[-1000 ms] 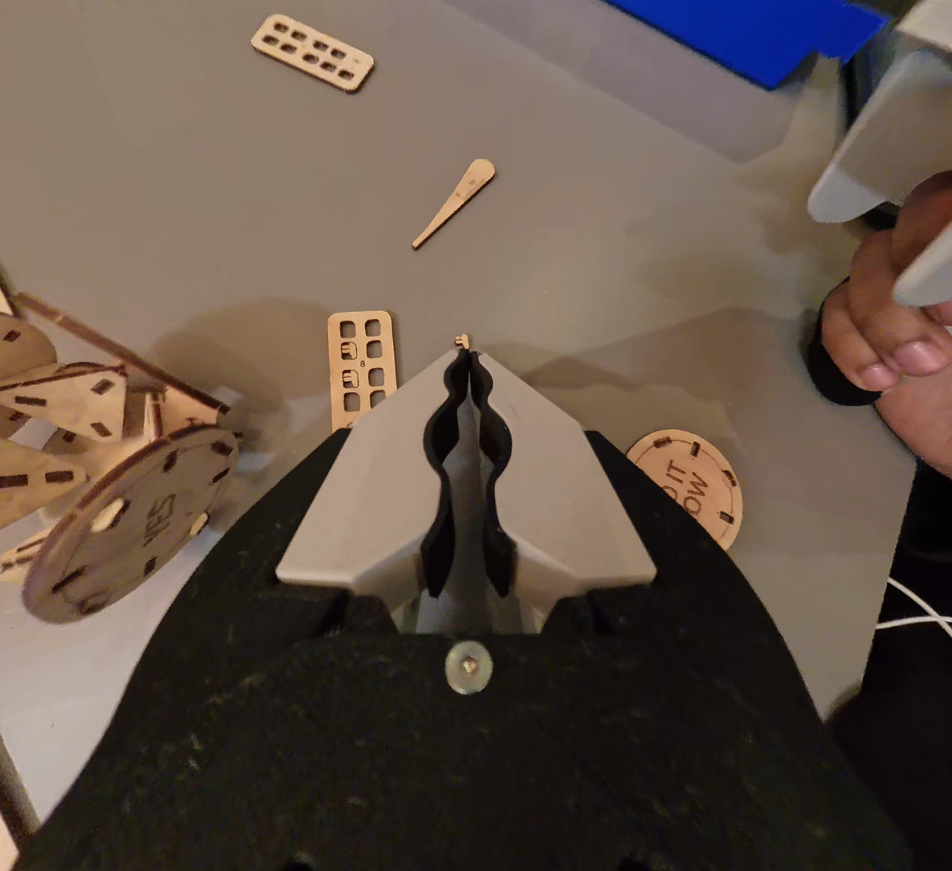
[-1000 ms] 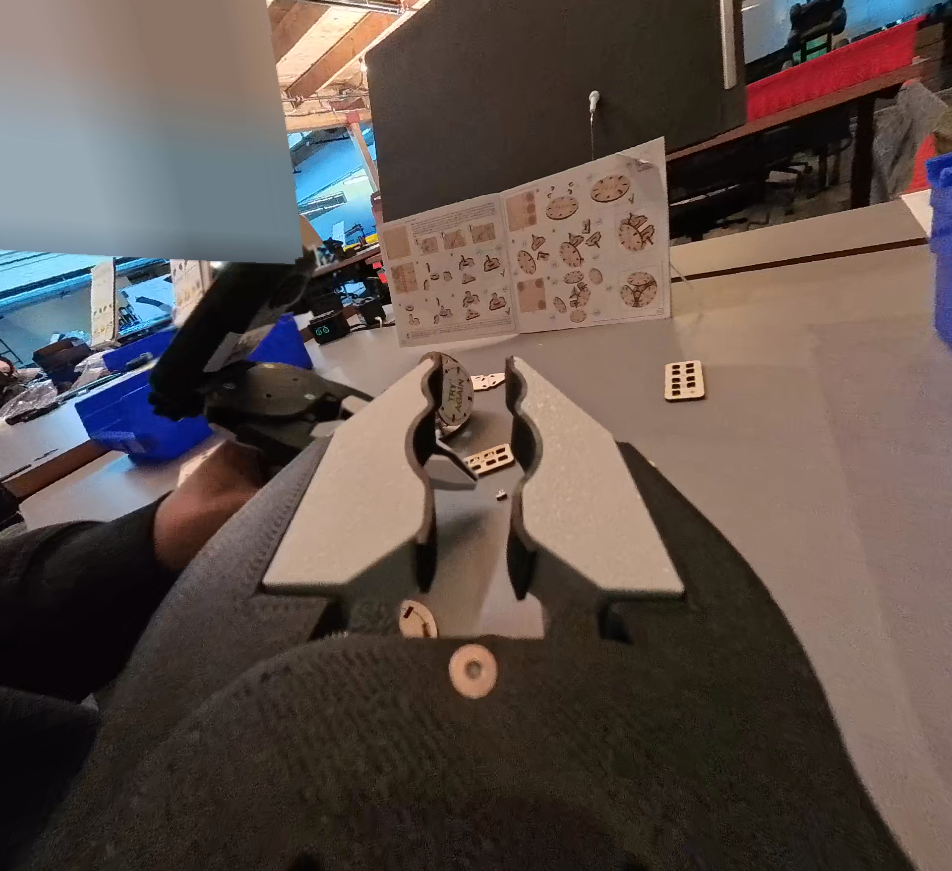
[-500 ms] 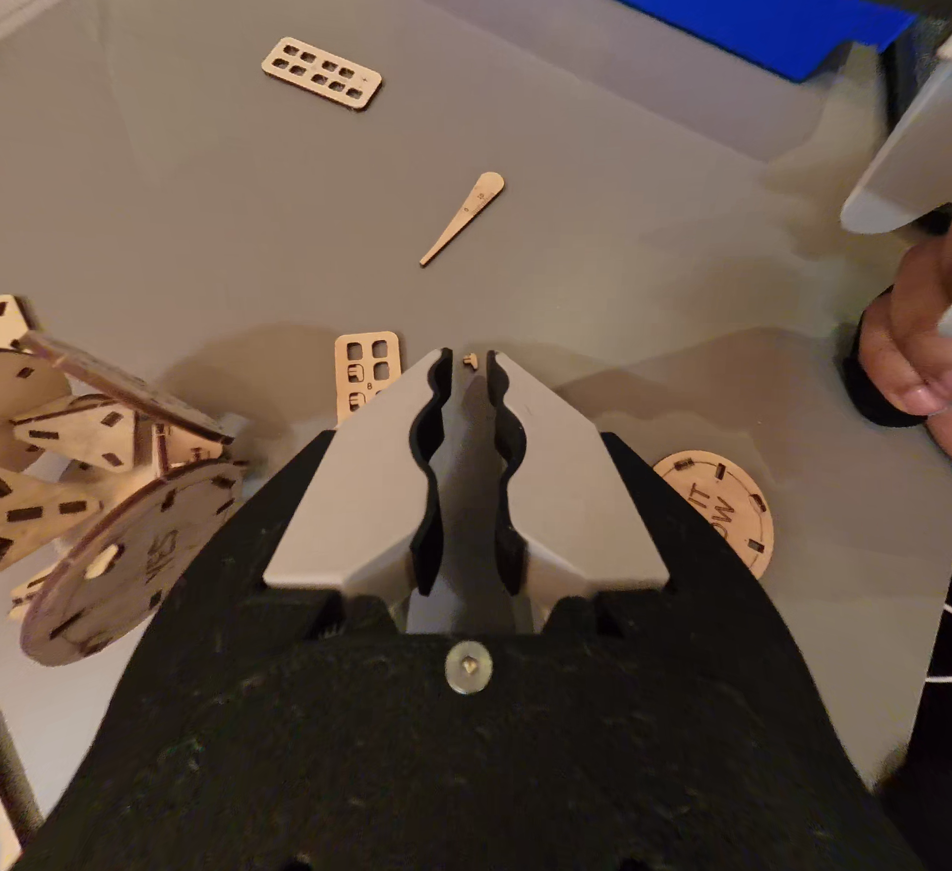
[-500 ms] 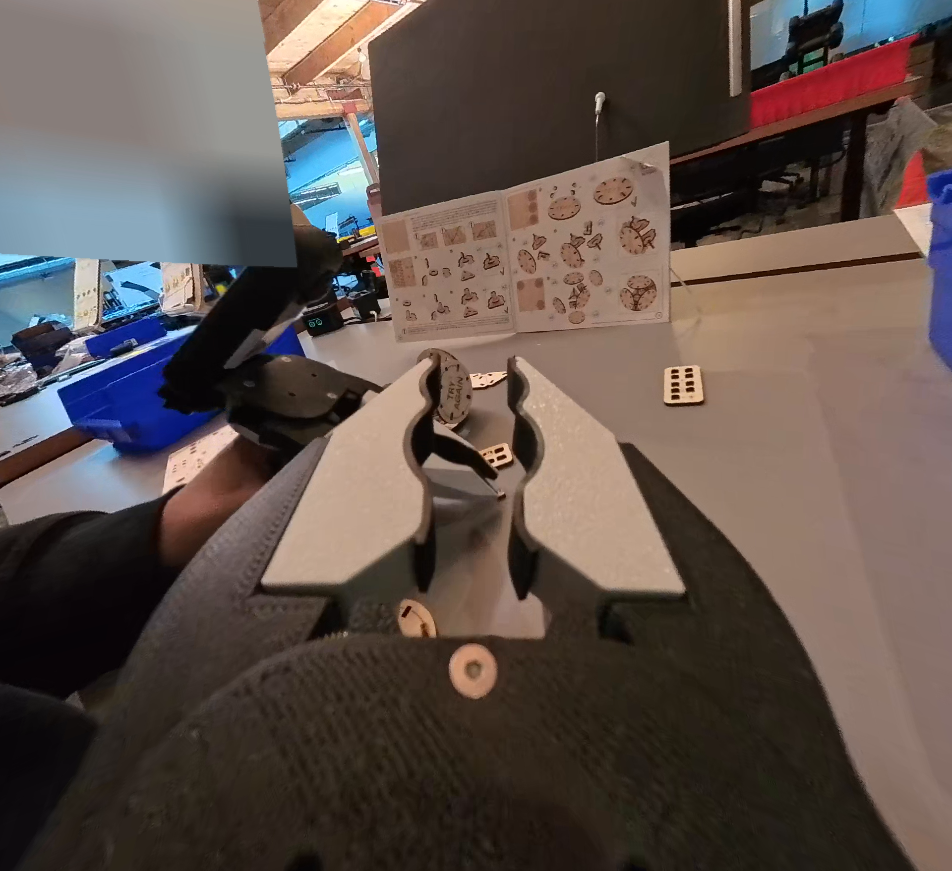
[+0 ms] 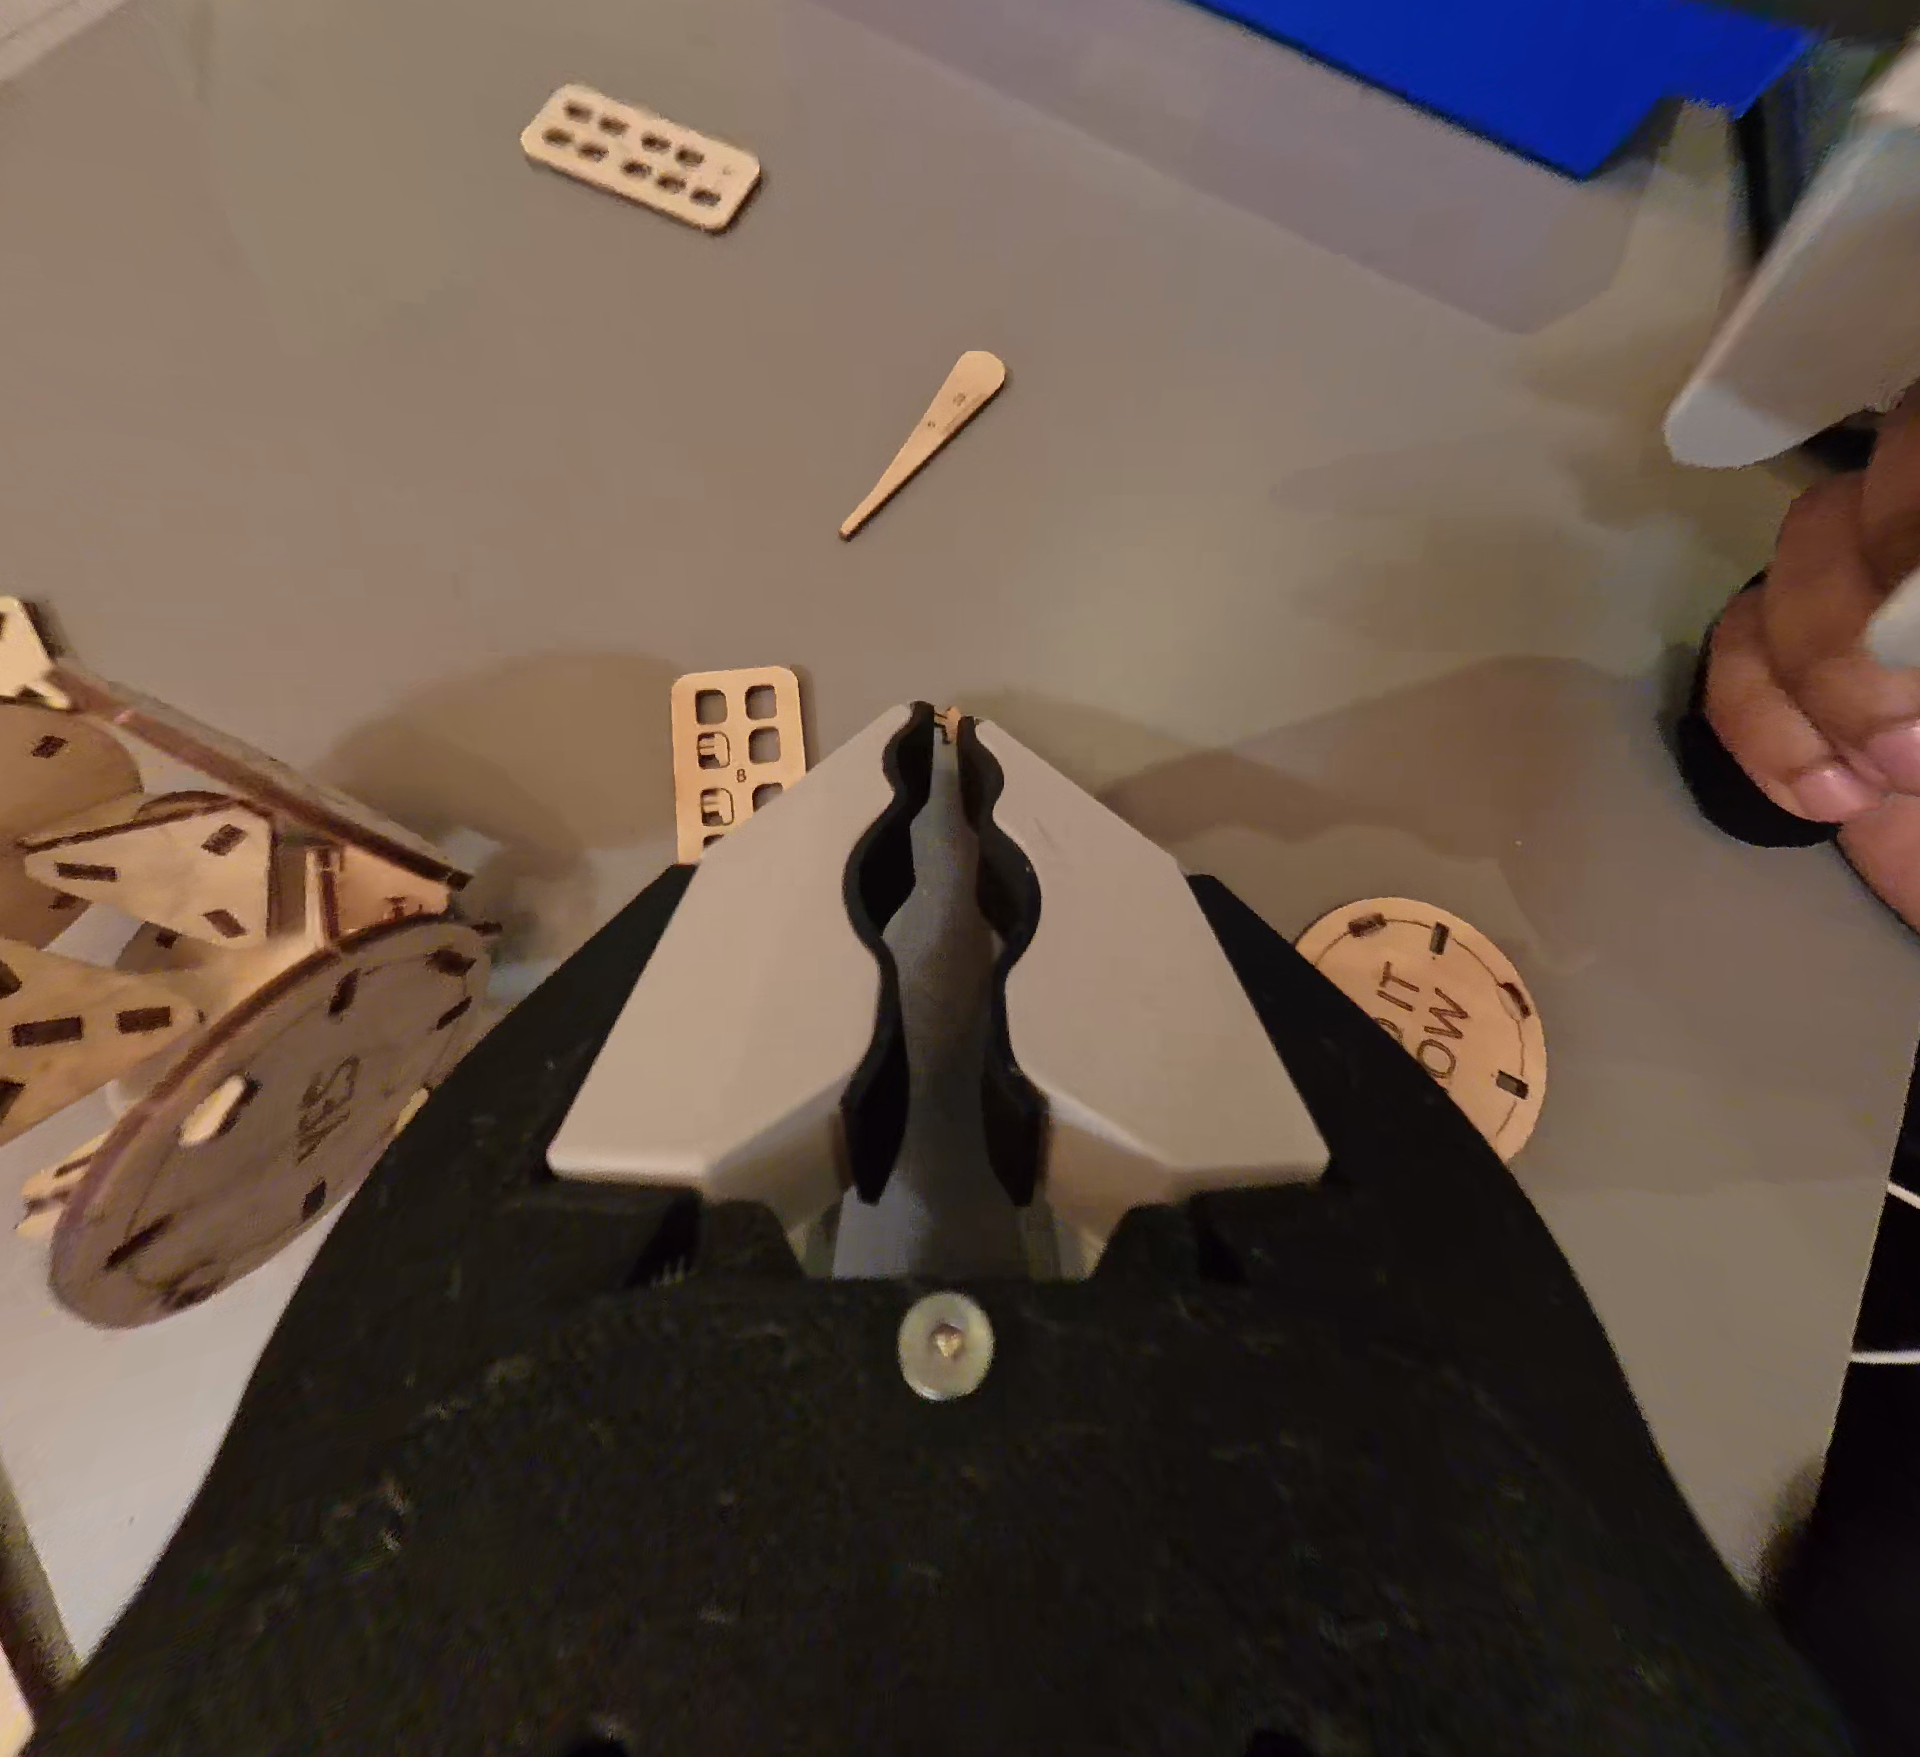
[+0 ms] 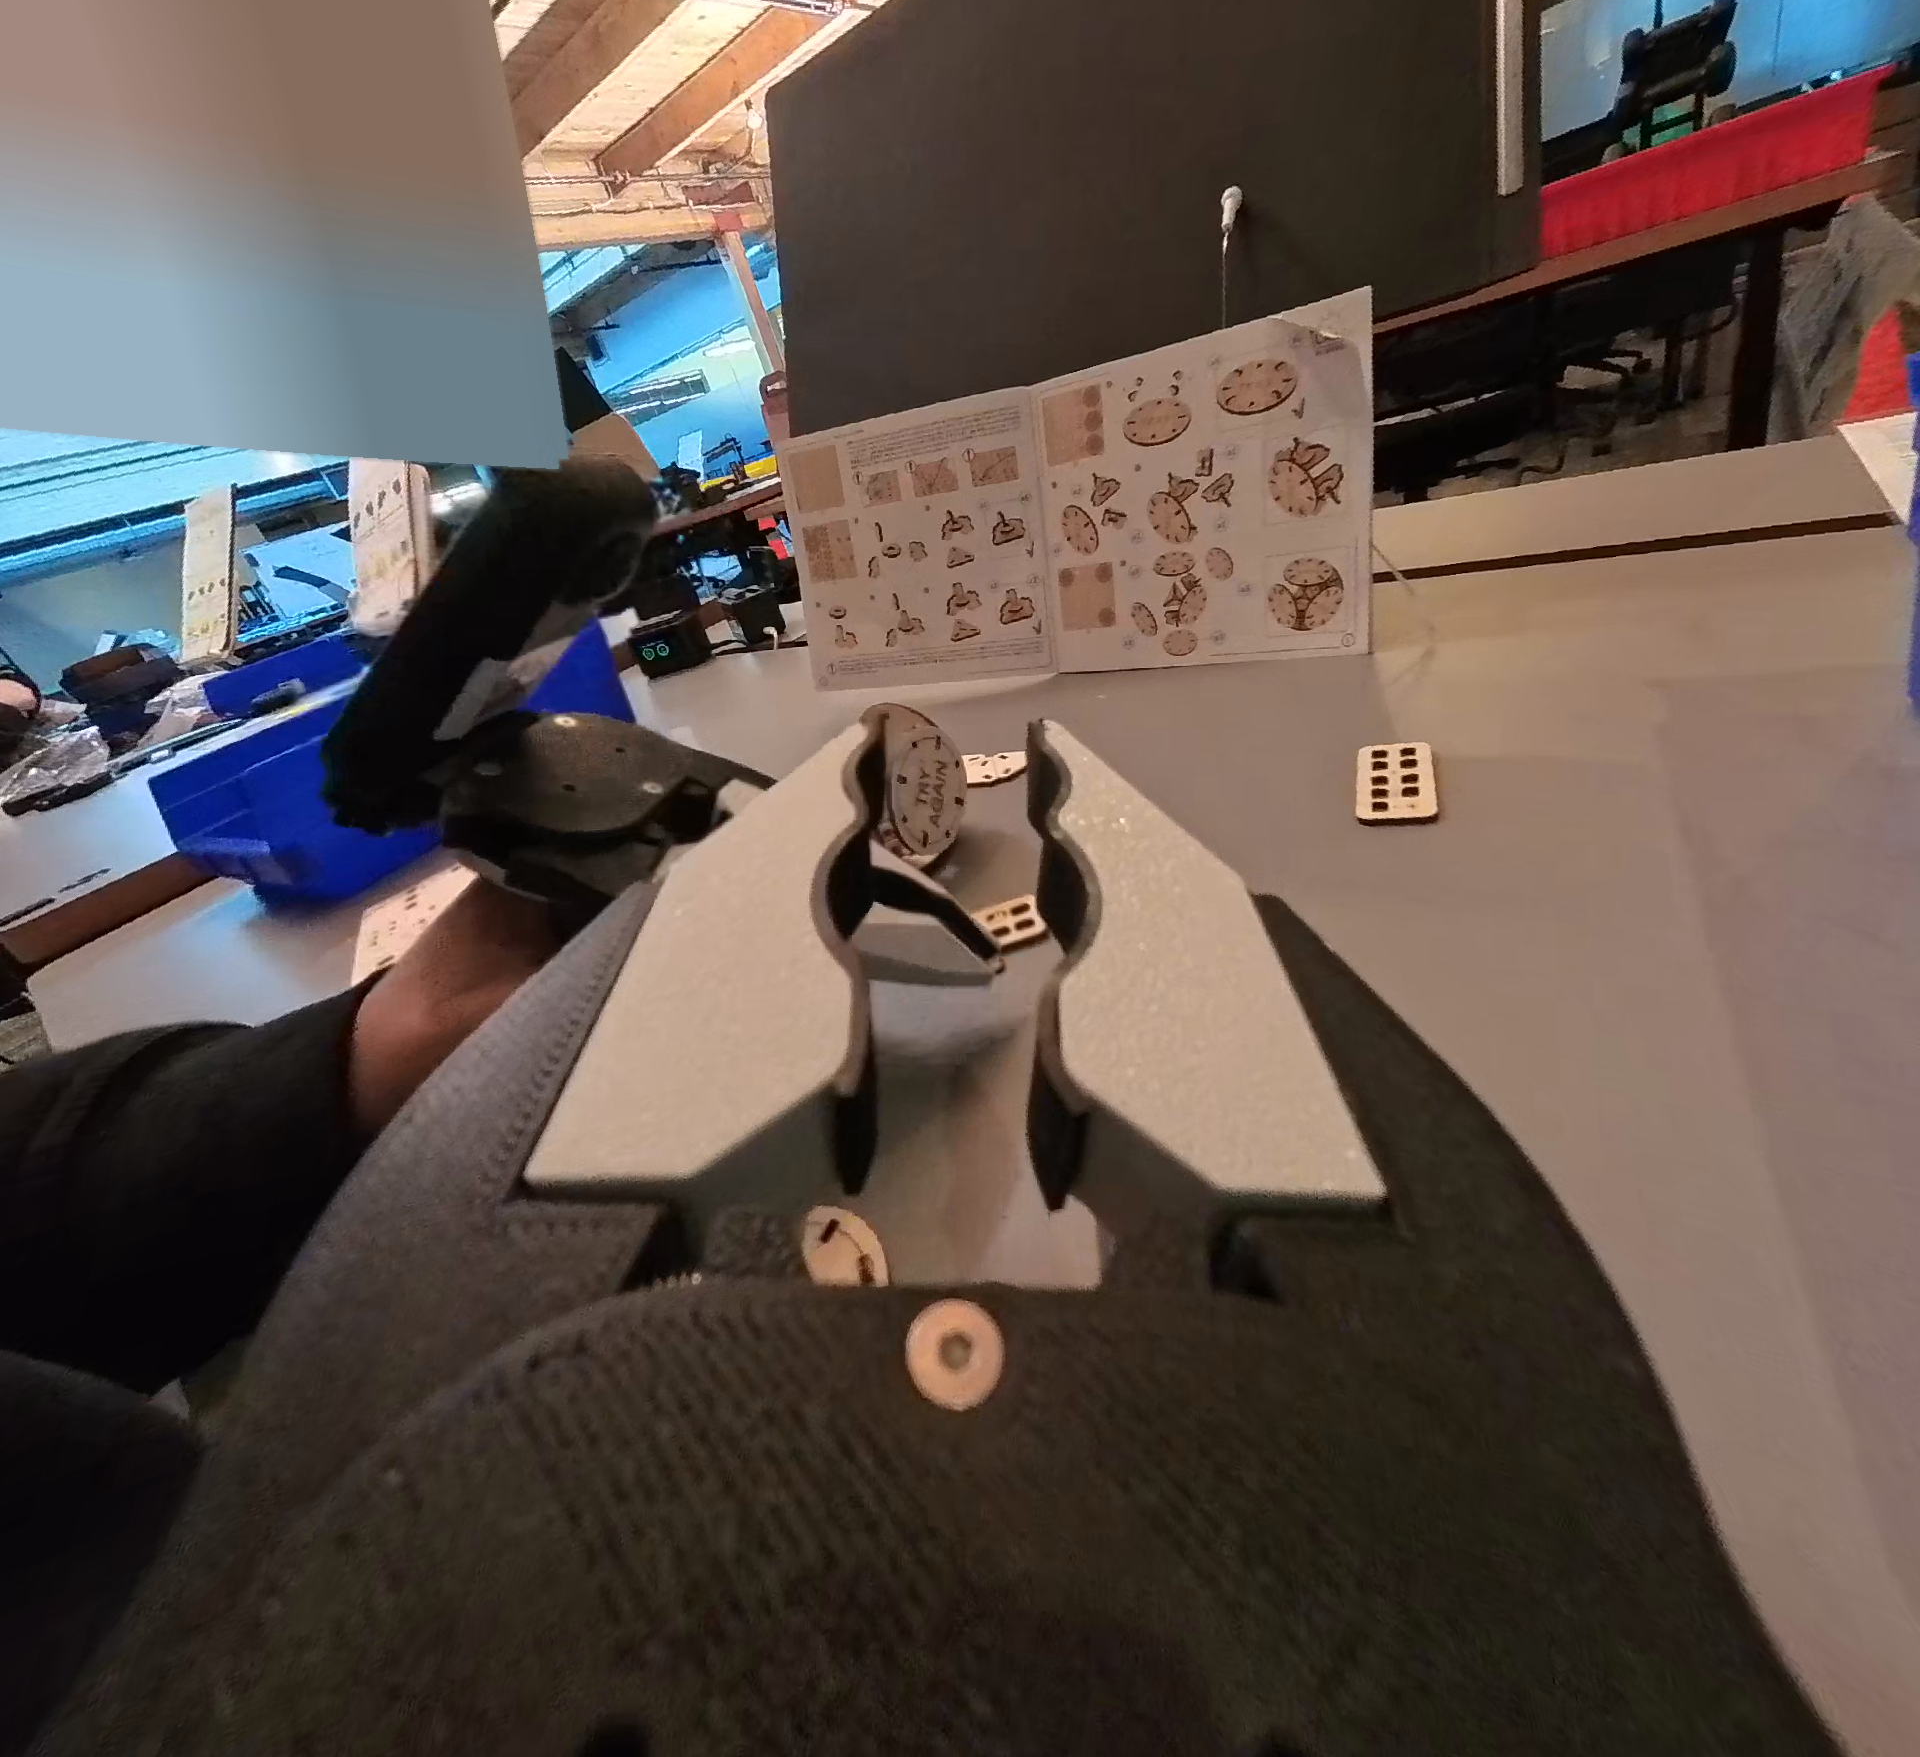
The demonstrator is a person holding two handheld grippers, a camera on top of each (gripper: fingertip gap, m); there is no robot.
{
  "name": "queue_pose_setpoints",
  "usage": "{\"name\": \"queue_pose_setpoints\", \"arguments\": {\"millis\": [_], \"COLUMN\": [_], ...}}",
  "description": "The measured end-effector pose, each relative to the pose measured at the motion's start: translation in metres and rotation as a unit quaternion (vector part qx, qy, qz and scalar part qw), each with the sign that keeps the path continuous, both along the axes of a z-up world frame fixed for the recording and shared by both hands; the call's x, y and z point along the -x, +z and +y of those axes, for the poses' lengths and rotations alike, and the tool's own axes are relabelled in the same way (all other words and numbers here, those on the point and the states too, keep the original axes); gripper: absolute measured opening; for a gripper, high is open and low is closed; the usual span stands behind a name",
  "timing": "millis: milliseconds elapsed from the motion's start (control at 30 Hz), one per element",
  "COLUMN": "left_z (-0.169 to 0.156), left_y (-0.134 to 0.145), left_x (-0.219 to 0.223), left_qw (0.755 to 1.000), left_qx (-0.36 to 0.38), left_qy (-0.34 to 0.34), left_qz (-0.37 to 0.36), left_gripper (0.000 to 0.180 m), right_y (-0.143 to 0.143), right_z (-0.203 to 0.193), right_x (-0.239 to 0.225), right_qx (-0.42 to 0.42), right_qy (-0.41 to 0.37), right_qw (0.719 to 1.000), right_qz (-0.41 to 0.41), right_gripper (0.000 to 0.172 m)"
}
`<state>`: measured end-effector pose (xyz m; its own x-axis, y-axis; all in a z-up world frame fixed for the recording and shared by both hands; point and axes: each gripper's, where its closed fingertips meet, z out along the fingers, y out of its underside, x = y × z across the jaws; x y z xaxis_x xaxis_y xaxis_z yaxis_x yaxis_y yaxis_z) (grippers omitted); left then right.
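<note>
Left wrist view first: the left claw [image 5: 943,722] is down low over the grey surface [image 5: 1143,419], its tips pinched together on a tiny wooden peg [image 5: 945,721] that pokes out just past them, gripped at the very tip. Just to its left lies a slotted wooden plate [image 5: 734,751], a tapered wooden pointer [image 5: 925,442] farther ahead, an engraved wooden disc [image 5: 1439,1021] to the right, and a half-built wooden assembly [image 5: 187,980] far left. Over to the right wrist view: the right claw [image 6: 951,751] stands open and bare, held above the surface, looking toward the left claw's tips below, an upright wooden disc [image 6: 920,798] beyond, and the propped instruction sheet [image 6: 1081,502].
</note>
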<state>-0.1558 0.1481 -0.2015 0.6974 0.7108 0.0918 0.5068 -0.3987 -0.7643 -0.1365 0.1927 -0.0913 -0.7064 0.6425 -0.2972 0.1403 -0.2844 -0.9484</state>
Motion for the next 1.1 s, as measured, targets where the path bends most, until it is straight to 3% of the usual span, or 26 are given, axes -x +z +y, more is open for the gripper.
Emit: {"name": "queue_pose_setpoints", "arguments": {"millis": [100, 233, 367, 500, 733, 1100], "left_z": [0.004, 0.001, 0.001, 0.007, 0.012, 0.013], "left_y": [0.032, 0.088, 0.114, 0.127, 0.128, 0.129], "left_x": [-0.008, -0.02, -0.036, -0.052, -0.06, -0.066], "left_qw": [0.996, 0.97, 0.946, 0.929, 0.925, 0.921], "left_qx": [-0.059, -0.126, -0.155, -0.166, -0.178, -0.189], "left_qy": [-0.024, -0.035, -0.055, -0.083, -0.102, -0.114], "left_qz": [0.068, 0.203, 0.278, 0.321, 0.32, 0.321], "left_gripper": [0.0, 0.0, 0.0, 0.0, 0.0, 0.0], "right_y": [0.0, -0.004, 0.013, 0.02, 0.025, 0.022], "right_z": [-0.004, -0.021, -0.036, -0.04, -0.041, -0.04], "right_x": [-0.001, -0.006, -0.021, -0.026, -0.037, -0.038], "right_qx": [-0.004, -0.025, 0.073, 0.161, 0.209, 0.21], "right_qy": [0.011, 0.057, 0.161, 0.232, 0.286, 0.303], "right_qw": [1.0, 0.998, 0.982, 0.952, 0.925, 0.915], "right_qz": [0.002, -0.013, -0.064, -0.12, -0.135, -0.163], "right_gripper": [0.035, 0.028, 0.022, 0.02, 0.008, 0.0]}}
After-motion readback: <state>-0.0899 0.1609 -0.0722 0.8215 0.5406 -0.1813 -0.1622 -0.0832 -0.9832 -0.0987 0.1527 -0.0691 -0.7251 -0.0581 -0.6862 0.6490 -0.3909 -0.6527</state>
